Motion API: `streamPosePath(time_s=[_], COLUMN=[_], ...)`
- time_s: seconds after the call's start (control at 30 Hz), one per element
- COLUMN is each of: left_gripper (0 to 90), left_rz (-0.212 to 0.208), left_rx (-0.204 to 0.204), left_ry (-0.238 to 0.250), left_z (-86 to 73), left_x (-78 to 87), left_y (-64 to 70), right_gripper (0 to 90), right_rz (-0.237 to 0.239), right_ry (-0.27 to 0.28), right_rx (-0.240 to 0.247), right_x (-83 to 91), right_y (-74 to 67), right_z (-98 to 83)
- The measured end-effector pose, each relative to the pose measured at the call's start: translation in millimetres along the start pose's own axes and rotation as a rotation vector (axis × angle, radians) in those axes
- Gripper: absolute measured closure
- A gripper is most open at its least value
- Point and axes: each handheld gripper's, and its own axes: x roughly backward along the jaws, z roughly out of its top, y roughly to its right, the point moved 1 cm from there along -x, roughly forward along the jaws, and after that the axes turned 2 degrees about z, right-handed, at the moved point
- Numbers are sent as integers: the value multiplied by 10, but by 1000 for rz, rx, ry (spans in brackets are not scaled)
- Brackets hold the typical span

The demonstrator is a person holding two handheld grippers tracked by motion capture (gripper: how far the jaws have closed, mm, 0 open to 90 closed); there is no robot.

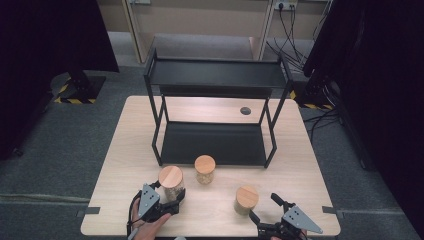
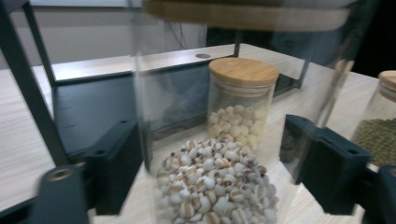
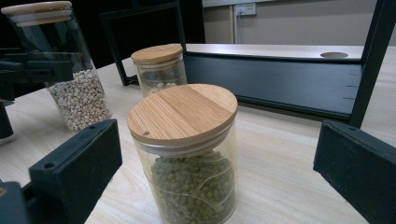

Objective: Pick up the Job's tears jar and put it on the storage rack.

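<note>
My left gripper is shut on a tall glass jar of pale grains with a wooden lid, near the table's front left. In the left gripper view, the jar of pale grains stands upright with a black jaw pressed against each side. My right gripper is open at the front right, just short of a short jar of green beans. In the right gripper view the jar of green beans stands between the jaws with a gap on each side. A third jar, with white pieces inside, stands just in front of the rack.
A black two-tier metal rack stands on the far half of the wooden table, its lower shelf bare. A round hole sits in the tabletop behind it. Grey floor surrounds the table, with cables at the back right.
</note>
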Motion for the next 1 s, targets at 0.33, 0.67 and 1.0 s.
streamPosePath(time_s=[0.33, 0.67, 1.0], left_gripper=[249, 250, 250], left_rz=[6, 27, 40], left_rx=[11, 11, 5], left_ry=[-13, -8, -7], left_z=[50, 218, 379], left_x=[0, -68, -210], left_y=[18, -21, -76], right_gripper=[15, 15, 15], right_rz=[5, 4, 2], right_ry=[1, 4, 11], right_rx=[2, -1, -2], right_x=[-1, 4, 10], right_y=[0, -4, 1], right_z=[-2, -3, -8])
